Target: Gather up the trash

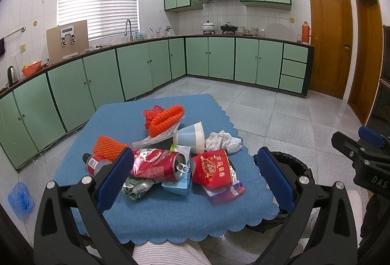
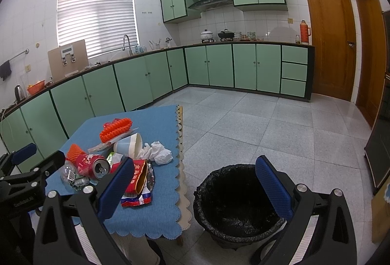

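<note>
Entry, step in hand: I judged collection not yet begun; nothing was held, and the black-lined round bin (image 2: 240, 201) on the floor, just beside the table's right edge, looked empty.

Trash, heaped on the blue scalloped tablecloth (image 1: 170, 211): crushed red drink can (image 1: 158, 165); red foil snack packet (image 1: 211, 171); pale blue paper cup (image 1: 191, 138), on its side; crumpled white tissue (image 1: 223, 141); orange foam fruit netting (image 1: 165, 119); small plastic bottle with red label (image 1: 95, 163).

Left gripper (image 1: 195, 179): I had it wide open, empty, level, pads bracketing the can and packet.

Right gripper (image 2: 195, 188): wide open, empty, poised above the bin's rim.

Next move, in my estimate: advance left, close on the can.
</note>
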Demonstrator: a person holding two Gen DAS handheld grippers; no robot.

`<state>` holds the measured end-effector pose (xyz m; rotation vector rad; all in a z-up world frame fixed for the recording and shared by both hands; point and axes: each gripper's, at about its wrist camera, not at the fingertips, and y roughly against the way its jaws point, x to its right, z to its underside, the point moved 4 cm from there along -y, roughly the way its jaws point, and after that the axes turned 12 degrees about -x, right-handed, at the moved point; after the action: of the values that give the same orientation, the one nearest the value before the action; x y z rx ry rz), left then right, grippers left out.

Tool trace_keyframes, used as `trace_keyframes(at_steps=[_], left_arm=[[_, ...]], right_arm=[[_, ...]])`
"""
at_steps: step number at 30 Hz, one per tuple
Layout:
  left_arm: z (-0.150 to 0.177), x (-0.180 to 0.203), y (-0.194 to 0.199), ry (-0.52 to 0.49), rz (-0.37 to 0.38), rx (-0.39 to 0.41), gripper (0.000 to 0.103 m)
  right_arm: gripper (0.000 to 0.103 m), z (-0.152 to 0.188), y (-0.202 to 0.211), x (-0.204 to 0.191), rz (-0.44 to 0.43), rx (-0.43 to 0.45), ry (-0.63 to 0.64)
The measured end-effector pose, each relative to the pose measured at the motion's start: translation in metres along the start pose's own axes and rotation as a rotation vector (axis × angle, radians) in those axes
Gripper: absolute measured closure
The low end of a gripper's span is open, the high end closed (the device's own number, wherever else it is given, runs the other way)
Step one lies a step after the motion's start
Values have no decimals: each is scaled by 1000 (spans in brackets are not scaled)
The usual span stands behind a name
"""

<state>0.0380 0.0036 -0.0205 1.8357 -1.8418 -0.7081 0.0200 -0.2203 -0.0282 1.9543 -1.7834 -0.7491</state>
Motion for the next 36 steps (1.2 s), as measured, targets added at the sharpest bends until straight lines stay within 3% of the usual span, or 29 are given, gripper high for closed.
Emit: trace_keyframes(at_steps=[20, 26, 36], left_arm=[[-2, 2, -1, 8, 5, -7, 5], [-13, -26, -1, 47, -47, 30, 5], [-5, -83, -29, 115, -138, -9, 5]], right_arm=[[6, 0, -1, 2, -1, 3, -2], [6, -11, -5, -3, -12, 20, 16], [10, -23, -52, -45, -87, -6, 63]])
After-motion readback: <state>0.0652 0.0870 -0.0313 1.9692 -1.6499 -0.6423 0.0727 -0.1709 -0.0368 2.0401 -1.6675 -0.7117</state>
